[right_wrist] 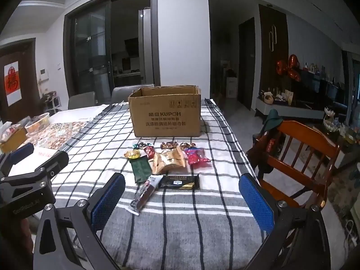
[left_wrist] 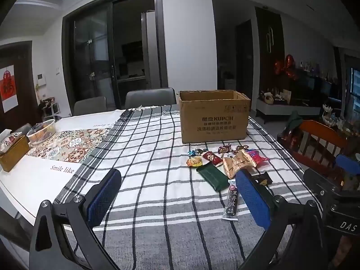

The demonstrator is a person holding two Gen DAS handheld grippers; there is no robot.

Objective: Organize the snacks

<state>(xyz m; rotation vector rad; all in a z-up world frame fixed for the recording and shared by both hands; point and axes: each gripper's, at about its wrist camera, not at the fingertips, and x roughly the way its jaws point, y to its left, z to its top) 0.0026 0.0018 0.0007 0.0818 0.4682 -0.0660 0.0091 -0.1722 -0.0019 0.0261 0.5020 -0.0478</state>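
Checked tablecloth [right_wrist: 180, 213]; patterned mat [left_wrist: 74, 144]; white basket [left_wrist: 42, 131]; tissue box [left_wrist: 13, 155]; grey chairs [left_wrist: 149, 96]; wooden chair [right_wrist: 301, 157]; red balloons [right_wrist: 289, 67].

cardboard box [right_wrist: 165, 112] interior hidden, black packet [left_wrist: 262, 178] partly behind finger

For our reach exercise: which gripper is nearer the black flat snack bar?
Right. The black flat snack bar lies just ahead between the right gripper's open jaws; the left gripper sits further left of it.
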